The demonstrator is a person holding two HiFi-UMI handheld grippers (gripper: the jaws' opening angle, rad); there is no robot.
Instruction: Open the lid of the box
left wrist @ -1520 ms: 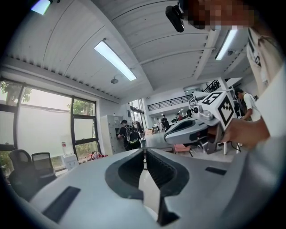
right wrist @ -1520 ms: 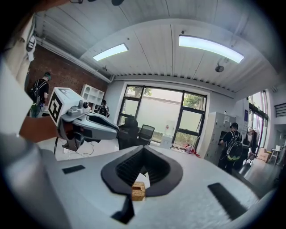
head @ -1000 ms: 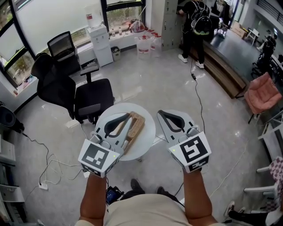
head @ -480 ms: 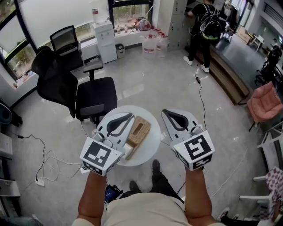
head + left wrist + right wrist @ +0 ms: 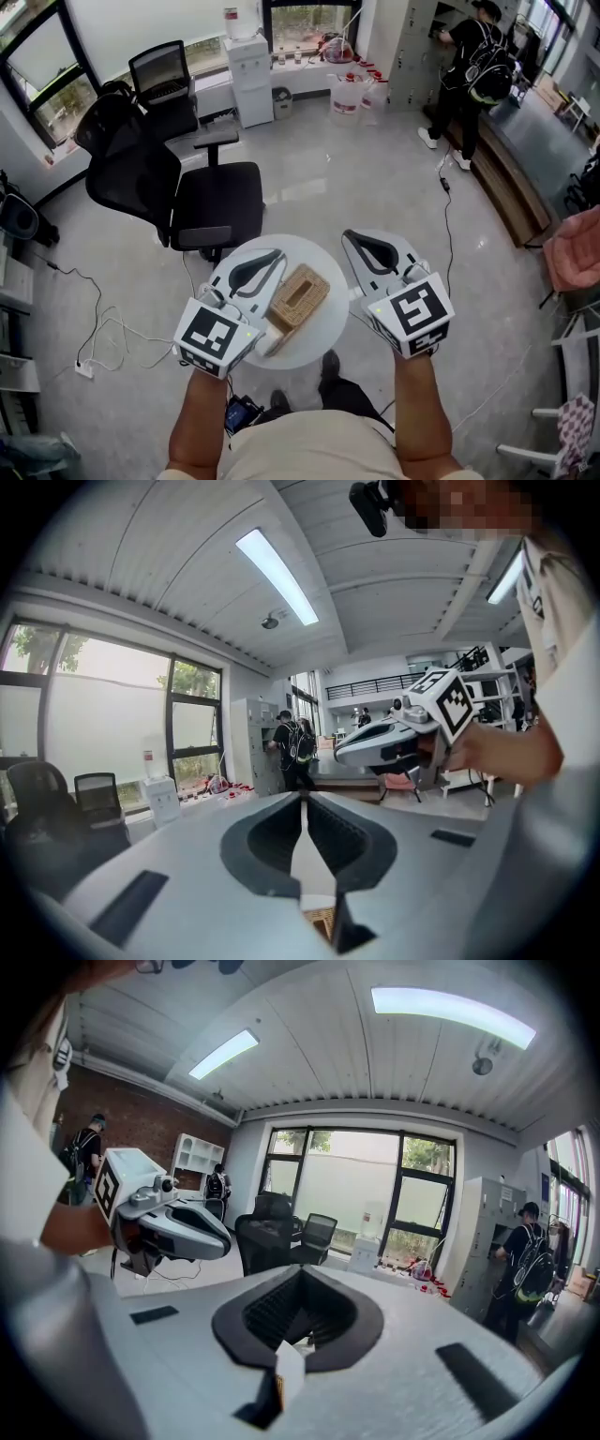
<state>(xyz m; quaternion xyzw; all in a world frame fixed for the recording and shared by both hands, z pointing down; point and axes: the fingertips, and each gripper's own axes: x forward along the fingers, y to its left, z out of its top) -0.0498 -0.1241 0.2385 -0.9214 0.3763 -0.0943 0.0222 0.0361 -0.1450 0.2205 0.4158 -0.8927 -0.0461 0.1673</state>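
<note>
Floor: pale, glossy tile (image 5: 309,178), with loose cables trailing at the left.
Chair: a black office chair (image 5: 150,178) stood beyond the surface, a second one behind it by the window.
Bystander: a person in dark clothes with a backpack (image 5: 478,66) stood far off at the top right, facing lockers.
Surface: small, round and white (image 5: 309,251), directly in front of the person holding the tongs.
Left tongs: the left tongs (image 5: 279,253) were pressed together with nothing between them. In the head view they lay over the surface's left half, just beside the box's left side, with no contact visible.
Right tongs: the right tongs (image 5: 349,234) were also closed and empty (their own view showed the tips meeting). They were held off the surface's right edge, apart from the box.
Box: a woven rectangular box (image 5: 298,296) sat near the middle of the surface between the two tongs. Its lid was on, with a slot along the top.
Near end of box: a paler piece showed there, possibly part of the box, though it was too small to tell.
</note>
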